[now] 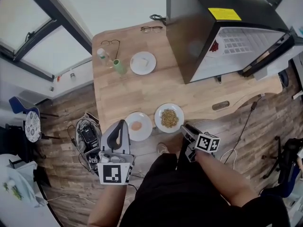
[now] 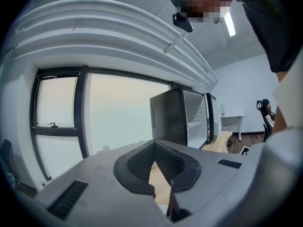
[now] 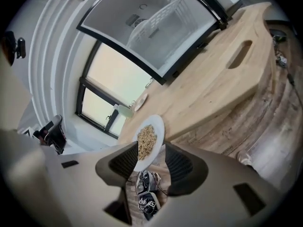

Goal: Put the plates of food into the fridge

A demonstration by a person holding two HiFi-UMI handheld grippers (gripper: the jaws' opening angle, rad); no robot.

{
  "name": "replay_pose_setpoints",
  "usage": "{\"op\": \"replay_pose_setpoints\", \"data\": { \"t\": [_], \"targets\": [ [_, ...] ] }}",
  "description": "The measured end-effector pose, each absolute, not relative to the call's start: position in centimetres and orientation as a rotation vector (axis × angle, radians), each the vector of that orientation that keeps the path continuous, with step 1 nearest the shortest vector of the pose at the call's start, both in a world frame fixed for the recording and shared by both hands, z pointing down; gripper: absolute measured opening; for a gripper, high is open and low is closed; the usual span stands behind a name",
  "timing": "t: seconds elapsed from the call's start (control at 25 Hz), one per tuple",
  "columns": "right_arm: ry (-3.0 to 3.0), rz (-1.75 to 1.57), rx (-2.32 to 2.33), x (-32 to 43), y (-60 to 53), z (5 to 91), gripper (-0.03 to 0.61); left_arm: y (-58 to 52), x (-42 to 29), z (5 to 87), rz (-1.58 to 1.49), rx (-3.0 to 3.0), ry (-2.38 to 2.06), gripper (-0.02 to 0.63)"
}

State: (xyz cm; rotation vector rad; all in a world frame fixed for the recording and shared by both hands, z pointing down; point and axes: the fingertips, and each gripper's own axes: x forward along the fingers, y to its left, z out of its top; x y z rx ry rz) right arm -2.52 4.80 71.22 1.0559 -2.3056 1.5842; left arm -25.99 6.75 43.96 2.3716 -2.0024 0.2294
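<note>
Two plates sit at the near edge of the wooden table [image 1: 123, 93]: one with brown grains [image 1: 169, 117] and one with a pink piece of food [image 1: 138, 126]. A third plate with white food [image 1: 143, 63] lies further back. The black fridge [image 1: 199, 18] stands open at the far right, with a plate of red food [image 1: 215, 46] inside. My right gripper [image 1: 184, 126] is open, rolled to one side at the grain plate's near rim. That plate [image 3: 149, 138] shows between its pads, which do not press on it. My left gripper [image 1: 122, 123] is shut and empty beside the pink plate.
Two pairs of glasses [image 1: 152, 29] [image 1: 110, 43], a clear bottle [image 1: 102, 55] and a green cup [image 1: 118, 66] lie at the back of the table. A bag of gear [image 1: 87, 134] and cables [image 1: 236, 150] lie on the floor. The fridge door [image 1: 272, 51] swings out to the right.
</note>
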Motion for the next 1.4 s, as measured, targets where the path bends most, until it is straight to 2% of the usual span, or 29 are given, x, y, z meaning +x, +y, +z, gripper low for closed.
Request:
{"op": "replay_pose_setpoints", "data": {
  "t": [0.48, 0.6, 0.8, 1.4],
  "targets": [
    [-2.159, 1.916, 1.110, -4.3, 3.8, 74.1, 0.173, 7.3, -27.3, 44.8, 0.266, 2.303, -2.012, 0.005],
    [-2.173, 1.932, 1.101, -4.5, 3.7, 74.0, 0.069, 7.3, -27.3, 45.0, 0.289, 2.313, -2.009, 0.005],
    [-2.262, 2.012, 1.062, -5.0, 3.0, 71.9, 0.032, 7.1, -27.2, 45.1, 0.300, 2.323, -2.000, 0.005],
    [-2.352, 2.039, 1.174, -0.7, 0.7, 67.2, 0.032, 3.8, -24.0, 42.4, 0.216, 2.446, -1.946, 0.005]
  ]
}}
